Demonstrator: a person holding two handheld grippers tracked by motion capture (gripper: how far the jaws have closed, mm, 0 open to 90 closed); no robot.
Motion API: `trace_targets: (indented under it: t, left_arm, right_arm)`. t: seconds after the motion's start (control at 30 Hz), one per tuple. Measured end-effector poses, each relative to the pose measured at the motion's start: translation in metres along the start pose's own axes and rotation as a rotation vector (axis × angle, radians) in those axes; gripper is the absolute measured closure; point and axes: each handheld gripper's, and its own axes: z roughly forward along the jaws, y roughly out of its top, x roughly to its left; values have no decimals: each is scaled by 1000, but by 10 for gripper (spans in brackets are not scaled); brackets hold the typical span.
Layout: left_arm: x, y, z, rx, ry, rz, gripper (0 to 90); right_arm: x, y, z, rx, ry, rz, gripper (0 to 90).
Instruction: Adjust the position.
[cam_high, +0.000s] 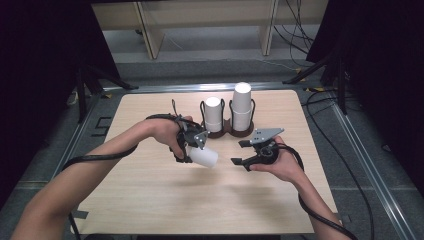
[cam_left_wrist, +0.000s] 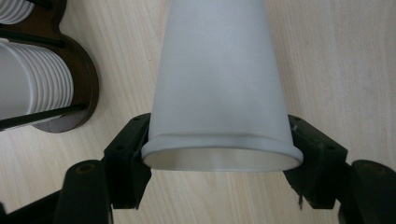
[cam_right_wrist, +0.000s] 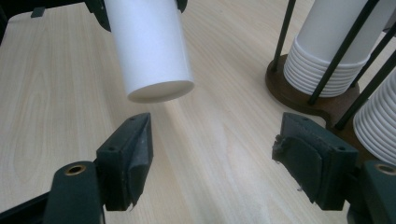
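The left gripper is clamped on a single white paper cup, its black pads pressing the cup's sides just behind the rolled rim, as the left gripper view shows. The cup is held on its side above the wooden table, in front of the dark cup holder and a little to its left, with the closed bottom pointing toward the right gripper.

That right gripper is empty: its jaws stand apart with only bare tabletop between them (the cup's bottom hangs just beyond their tips in the right gripper view). It waits in front of the holder and slightly to its right, apart from the cup.

The holder carries two stacks of white cups, a shorter left stack and a taller right stack, each upside down inside thin black rods.

The step in hand looks like handling one loose cup near the holder, perhaps passing it across. A handover would call for bringing the right gripper's jaws around the cup's narrow end and closing gently, since thin paper dents easily.
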Motion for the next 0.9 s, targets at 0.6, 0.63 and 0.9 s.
trace_targets:
  t: [0.6,0.63,0.9]
  left_arm:
    - [0,13,4,92,-3,29,309]
    - [0,13,4,98,-4,31,309]
    - [-1,18,6,107,-5,39,309]
  right_arm:
    - [8,12,15,33,36,-33,287]
    - [8,13,16,34,41,-34,288]
    - [13,20,25,45,61,-50,291]
